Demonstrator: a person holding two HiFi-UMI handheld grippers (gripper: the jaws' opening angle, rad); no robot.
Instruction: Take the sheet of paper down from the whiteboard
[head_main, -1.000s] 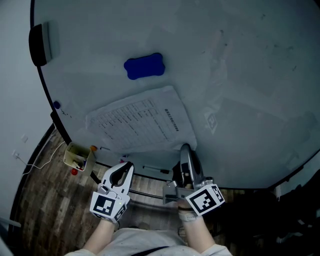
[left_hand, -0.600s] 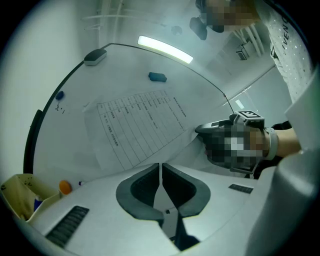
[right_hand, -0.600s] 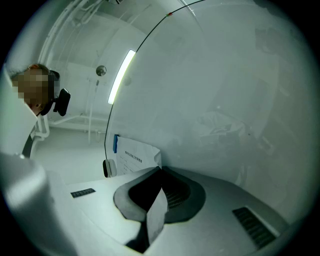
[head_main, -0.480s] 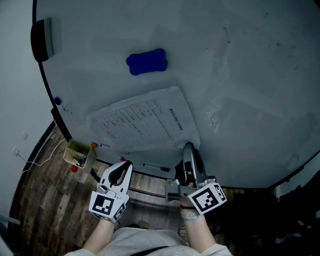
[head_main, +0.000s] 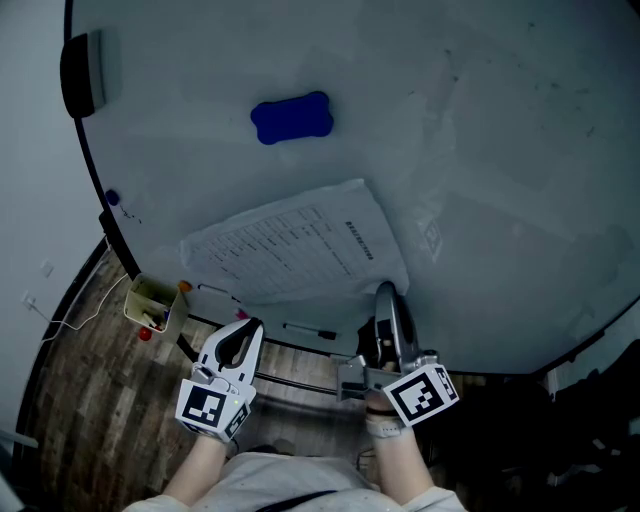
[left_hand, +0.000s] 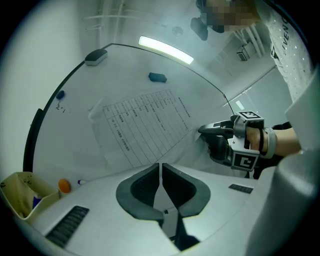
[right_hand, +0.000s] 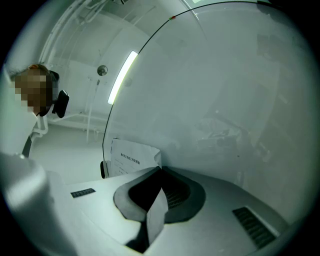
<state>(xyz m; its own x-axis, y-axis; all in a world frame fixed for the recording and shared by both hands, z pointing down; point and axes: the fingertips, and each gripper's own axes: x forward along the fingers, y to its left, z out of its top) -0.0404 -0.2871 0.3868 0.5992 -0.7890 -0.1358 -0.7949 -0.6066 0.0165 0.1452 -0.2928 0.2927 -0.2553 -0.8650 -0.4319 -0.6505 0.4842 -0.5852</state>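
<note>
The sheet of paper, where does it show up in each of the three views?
Head view: sheet of paper near centre.
Left gripper view: left of centre, above the jaws.
Right gripper view: low, left of centre, pinched between the jaws.
Shared landmark: whiteboard's dark edge.

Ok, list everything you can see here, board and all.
whiteboard: one, white, fills the view
sheet of paper: one, white, printed, low on the board
magnet: one, blue, above the sheet, apart from it
eraser: one, dark, board's upper left edge
marker: one, dark, tray below the sheet
pen pot: one, yellowish, tray's left end
left gripper: shut, empty, below the sheet
right gripper: shut on the sheet's lower right corner
</note>
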